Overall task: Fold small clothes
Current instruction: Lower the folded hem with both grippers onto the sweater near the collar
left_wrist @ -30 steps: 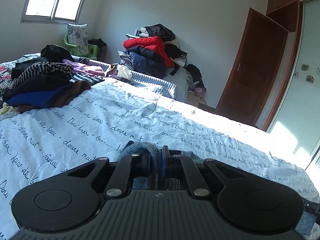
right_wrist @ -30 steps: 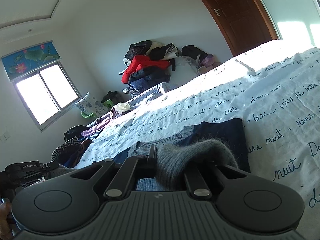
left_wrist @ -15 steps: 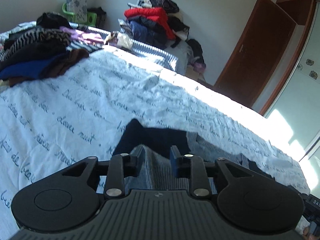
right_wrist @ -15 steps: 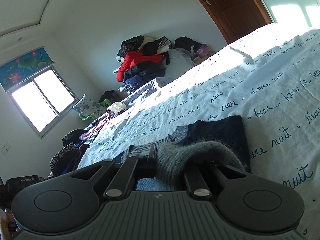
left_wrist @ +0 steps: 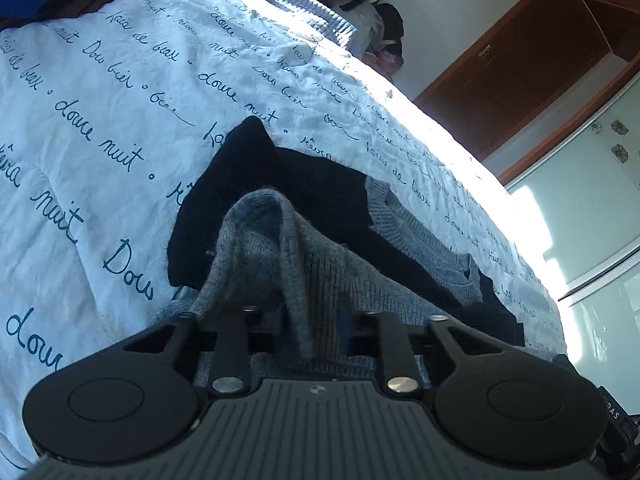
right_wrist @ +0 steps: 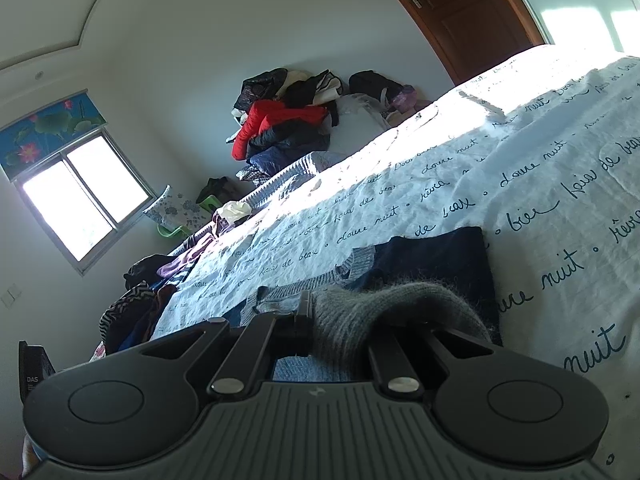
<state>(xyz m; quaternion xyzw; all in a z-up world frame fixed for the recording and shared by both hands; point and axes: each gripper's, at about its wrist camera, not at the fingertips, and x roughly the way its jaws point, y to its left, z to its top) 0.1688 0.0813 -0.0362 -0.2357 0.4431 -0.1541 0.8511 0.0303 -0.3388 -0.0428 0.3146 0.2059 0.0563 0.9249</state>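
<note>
The sweater (left_wrist: 320,216) lies on the bed (left_wrist: 100,120), gray and dark blue. The left tongs (left_wrist: 308,316) pinch a gray fold that bunches up just ahead. The right tongs (right_wrist: 340,320) pinch another fuzzy gray fold. Clothes (right_wrist: 280,128) sit piled far ahead.

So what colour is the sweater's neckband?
Grey, against the navy body; the neckband shows best in the left wrist view.

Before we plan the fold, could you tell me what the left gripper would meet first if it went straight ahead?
Probably the dark part of the sweater, just beyond the grey knit fold the left gripper holds; depth is unclear.
</note>
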